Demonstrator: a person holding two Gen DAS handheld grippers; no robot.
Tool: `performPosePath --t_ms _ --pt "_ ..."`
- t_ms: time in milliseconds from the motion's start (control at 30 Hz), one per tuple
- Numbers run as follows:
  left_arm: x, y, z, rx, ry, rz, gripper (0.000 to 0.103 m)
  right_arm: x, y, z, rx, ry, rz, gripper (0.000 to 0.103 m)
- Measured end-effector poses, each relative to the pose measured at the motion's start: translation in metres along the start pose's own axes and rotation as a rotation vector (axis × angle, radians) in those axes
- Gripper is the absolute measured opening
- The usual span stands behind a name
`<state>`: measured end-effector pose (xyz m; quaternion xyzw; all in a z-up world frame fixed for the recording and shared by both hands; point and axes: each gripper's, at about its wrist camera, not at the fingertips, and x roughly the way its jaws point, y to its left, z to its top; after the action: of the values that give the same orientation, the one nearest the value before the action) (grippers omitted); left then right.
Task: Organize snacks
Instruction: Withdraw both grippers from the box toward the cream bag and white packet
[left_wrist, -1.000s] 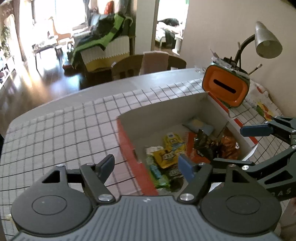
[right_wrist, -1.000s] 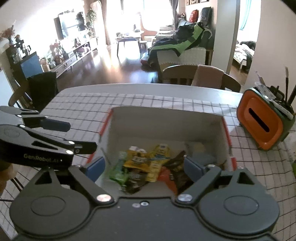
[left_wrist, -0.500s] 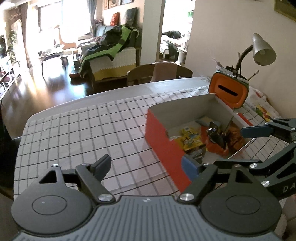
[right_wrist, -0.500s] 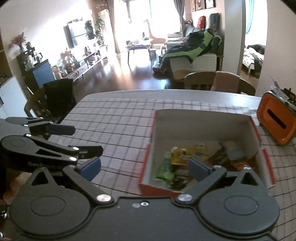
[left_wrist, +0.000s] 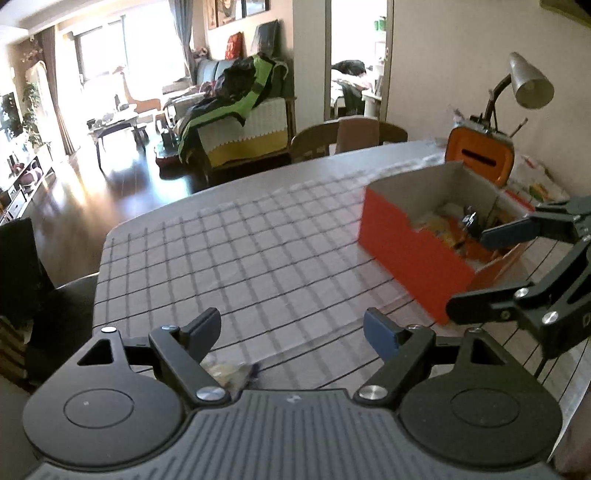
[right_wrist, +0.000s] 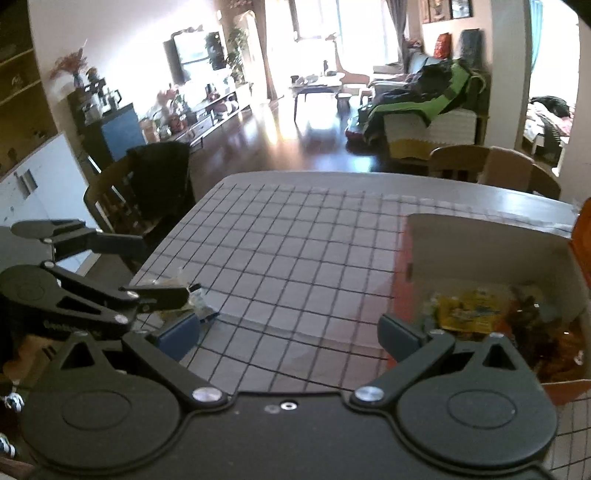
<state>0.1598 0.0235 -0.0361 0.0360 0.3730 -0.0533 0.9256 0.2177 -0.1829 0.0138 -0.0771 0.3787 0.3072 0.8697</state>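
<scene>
Noting rig appearance. I am seeing the left gripper (left_wrist: 291, 328) showing as matte black linkage arms over two round black discs, a ribbed grey housing sitting along the bottom edge of the frame. Silver screw heads are glinting at each pivot. Its fingers (left_wrist: 380, 334) are wearing dark blue pads. The right gripper (right_wrist: 290, 330) is looking alike: black discs, silver screws, blue pads, a smooth black housing. Faint white lettering is showing at lower left, too blurred to read.

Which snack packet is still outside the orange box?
The pale crinkled packet lying on the checked tablecloth, just under the left tongs. The rest, including the yellow one, sit inside the orange box.
</scene>
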Motion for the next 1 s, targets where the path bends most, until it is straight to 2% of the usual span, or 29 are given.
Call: performPosePath --t_ms 467,700,1000 --pt "0.042 0.070 -0.036 0.106 0.114 -0.028 0.084 0.055 0.048 -0.007 -0.063 0.115 0.081 0.103" --pt "0.073 0.080 -0.049 0.221 0.182 -0.036 0.084 0.078 0.066 -0.017 -0.142 0.150 0.097 0.102" --pt "0.099 0.088 -0.058 0.261 0.232 -0.063 0.084 0.104 0.083 -0.019 -0.203 0.195 0.134 0.101"
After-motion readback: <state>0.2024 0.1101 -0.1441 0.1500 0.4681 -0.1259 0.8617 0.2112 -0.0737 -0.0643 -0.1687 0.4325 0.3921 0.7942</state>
